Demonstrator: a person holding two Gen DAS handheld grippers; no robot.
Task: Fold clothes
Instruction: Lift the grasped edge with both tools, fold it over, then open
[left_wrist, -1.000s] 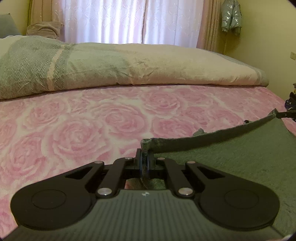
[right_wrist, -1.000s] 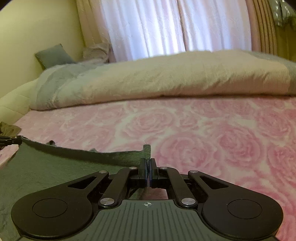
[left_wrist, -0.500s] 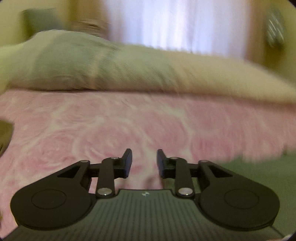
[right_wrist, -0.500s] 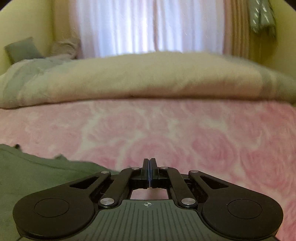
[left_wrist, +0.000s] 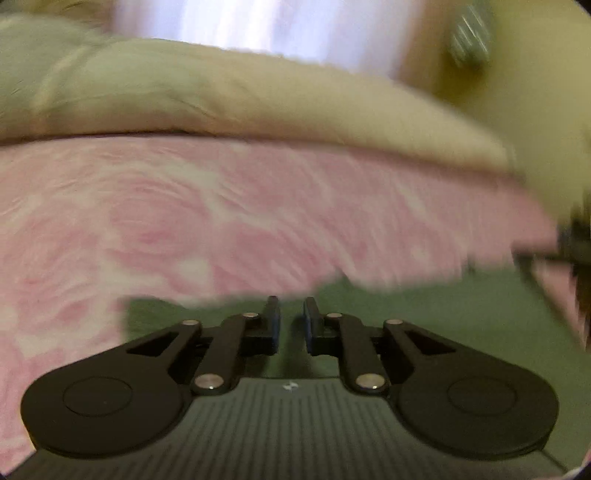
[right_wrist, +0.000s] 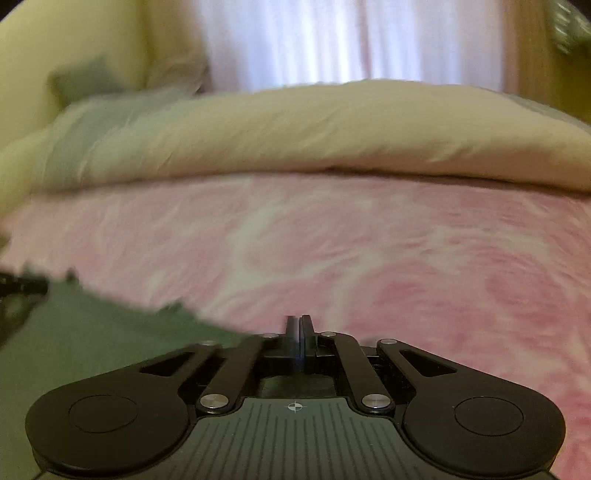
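Green garment (left_wrist: 424, 317) lies released on the pink bed (left_wrist: 221, 221), left gripper (left_wrist: 291, 314) jaws narrowly apart and empty, right gripper (right_wrist: 298, 325) jaws opening slightly, holding nothing.

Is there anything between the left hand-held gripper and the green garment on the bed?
Nothing visible. The left hand-held gripper is open with nothing between its jaws, right above the green garment lying on the pink rose bedspread.
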